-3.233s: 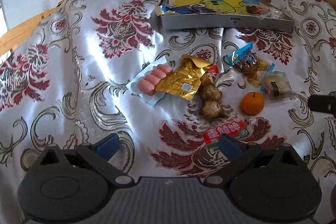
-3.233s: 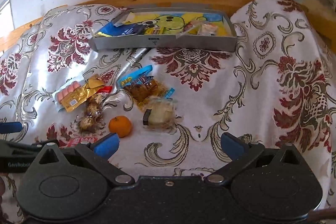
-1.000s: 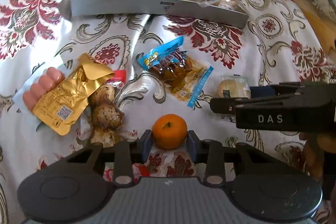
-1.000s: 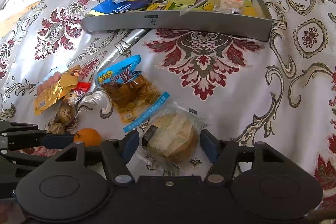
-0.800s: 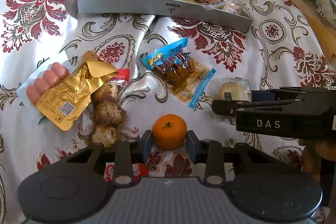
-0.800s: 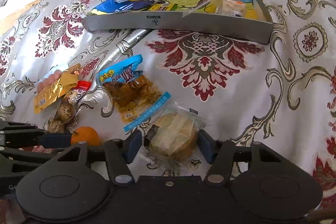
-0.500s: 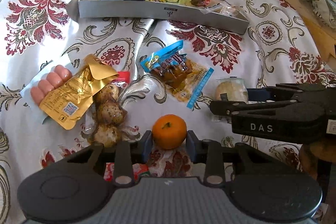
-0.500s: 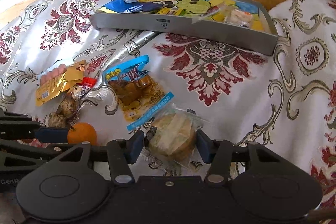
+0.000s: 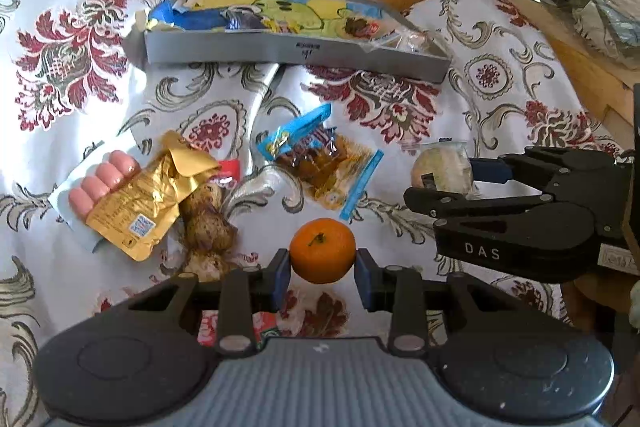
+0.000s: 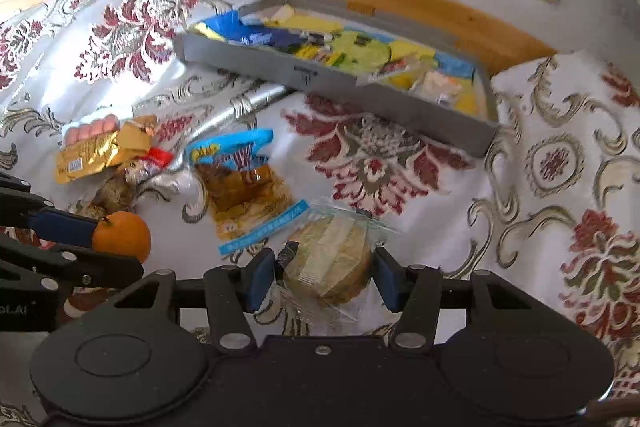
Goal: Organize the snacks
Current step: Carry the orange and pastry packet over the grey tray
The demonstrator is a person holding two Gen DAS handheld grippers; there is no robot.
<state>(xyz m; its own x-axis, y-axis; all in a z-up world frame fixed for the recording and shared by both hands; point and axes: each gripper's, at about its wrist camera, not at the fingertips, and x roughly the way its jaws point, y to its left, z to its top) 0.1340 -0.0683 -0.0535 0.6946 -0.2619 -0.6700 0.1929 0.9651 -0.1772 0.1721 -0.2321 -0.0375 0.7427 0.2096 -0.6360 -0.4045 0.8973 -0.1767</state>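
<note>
Nearest, bottom centre of the left view: my left hand-held gripper (image 9: 322, 269) is pinching the mandarin (image 9: 322, 251), a blue pad on each side of it, fruit looks just clear of the cloth but can't be sure. Bottom centre of the right view: my right hand-held gripper (image 10: 325, 279) is closed on the wrapped bun (image 10: 330, 263), pads pressing the crinkly film either side. Both hands loaded, so I'd say the pick step is done & what's left is the carry. A bit further, mid-frame: blue jerky pack (image 9: 320, 157), just up-left of the bun. Left of that, gold pouch (image 9: 138, 197) lying over the sausage pack (image 9: 102, 179), w/ the brown egg pack (image 9: 210, 223) touching its lower right edge. All loose on the floral cloth (image 9: 72, 67). Furthest, upper centre of both views: grey tray (image 9: 296, 53), already holding some packets, long axis running left-right across the frame, near wall facing me. That's the relation that counts: tray lies straight ahead & beyond the loose snacks, so each carry goes forward & up over that near wall. In the right view the tray's right end, upper right of centre, looks nearer my right hand, so bun probably goes in there; mandarin lines up w/ tray's middle. Mandarin is round, may roll once dropped.
</note>
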